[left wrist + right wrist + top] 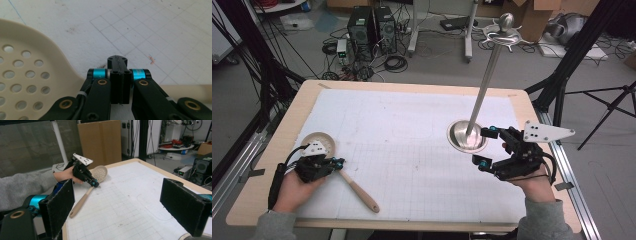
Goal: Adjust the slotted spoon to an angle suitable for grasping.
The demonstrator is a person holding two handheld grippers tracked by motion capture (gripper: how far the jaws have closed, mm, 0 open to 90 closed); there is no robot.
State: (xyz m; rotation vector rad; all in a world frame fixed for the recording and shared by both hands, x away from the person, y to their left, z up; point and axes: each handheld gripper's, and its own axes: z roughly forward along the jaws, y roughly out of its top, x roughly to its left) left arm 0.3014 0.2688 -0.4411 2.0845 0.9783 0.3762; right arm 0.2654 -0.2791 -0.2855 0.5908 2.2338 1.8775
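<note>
Spoon work is what the left side of the tabletop (362, 95) shows: a slotted spoon (343, 176) of pale plastic with a wooden handle lies flat on the white gridded sheet. Its perforated bowl (323, 142) sits toward the near-left corner, and its handle (360, 192) runs from there toward the person and inward, ending close to the front edge. That long axis is a diagonal, bowl far-left and handle tip near-right.

Over the neck, where bowl meets handle, sits the left gripper (339, 162). In the left gripper view its jaws stand pressed together with nothing between them, the bowl (27, 72) spreading to one side of the tips and the handle (187, 88) passing out on the other. So the spoon lies directly under and just ahead of the closed tips, crossing them rather than running along them. Whether the tips touch it I cannot tell.

My judgement is that a pick-up would need the jaws opened and set astride the neck, across the diagonal.

Well apart on the other side, the right gripper (484, 147) hangs with jaws wide and empty beside the round base (459, 142) of a metal stand (484, 90). Left hand (294, 192) is far nearer the spoon.
</note>
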